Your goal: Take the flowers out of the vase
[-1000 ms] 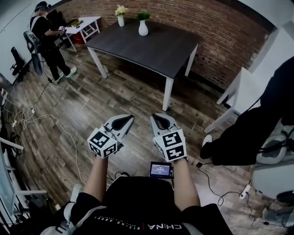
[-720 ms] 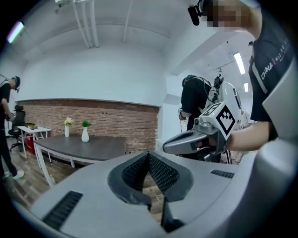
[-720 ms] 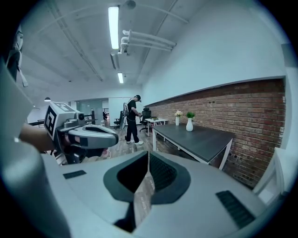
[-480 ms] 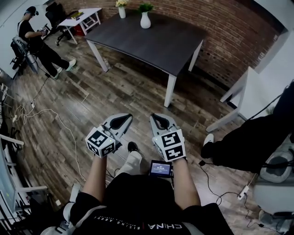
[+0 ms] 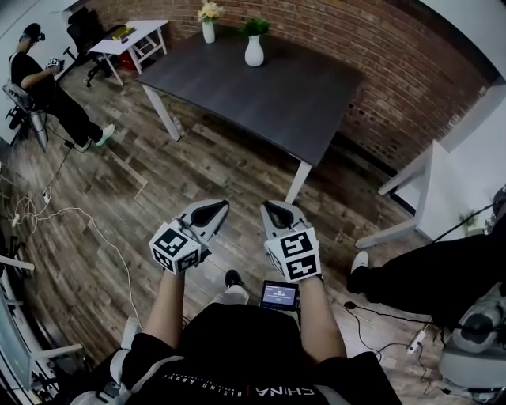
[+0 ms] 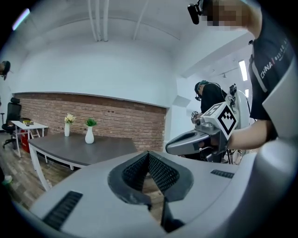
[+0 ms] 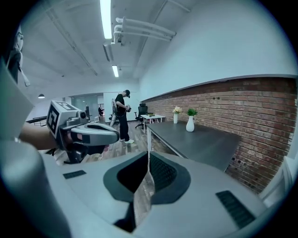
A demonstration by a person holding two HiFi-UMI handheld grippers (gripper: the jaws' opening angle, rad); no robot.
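Left gripper [image 5: 215, 209]: jaws pressed together with nothing between them, held over the wooden floor [image 5: 118, 198], well apart from the worktop [image 5: 300, 111].
Right gripper [image 5: 273, 211]: also closed and empty, near the left one.
Flowers [image 5: 209, 12]: a pale yellow bunch standing in a small white vase [image 5: 208, 32] at the far corner of the dark worktop.
Second vase [image 5: 254, 52]: white, holds a green plant, and stands near the first.
Stage: judged to be the approach; nothing is gripped yet.
Risk, tipping: the vase looks slim and light. Pulling the stems sideways, or lifting with no gripper steadying it, would likely topple it or push it off the corner.
Risk, wrong target: the two vases stand close together, so a careless reach could seize the green plant.
Risk, jaws: arriving with the jaws closed would bump the blooms rather than grasp the stems.
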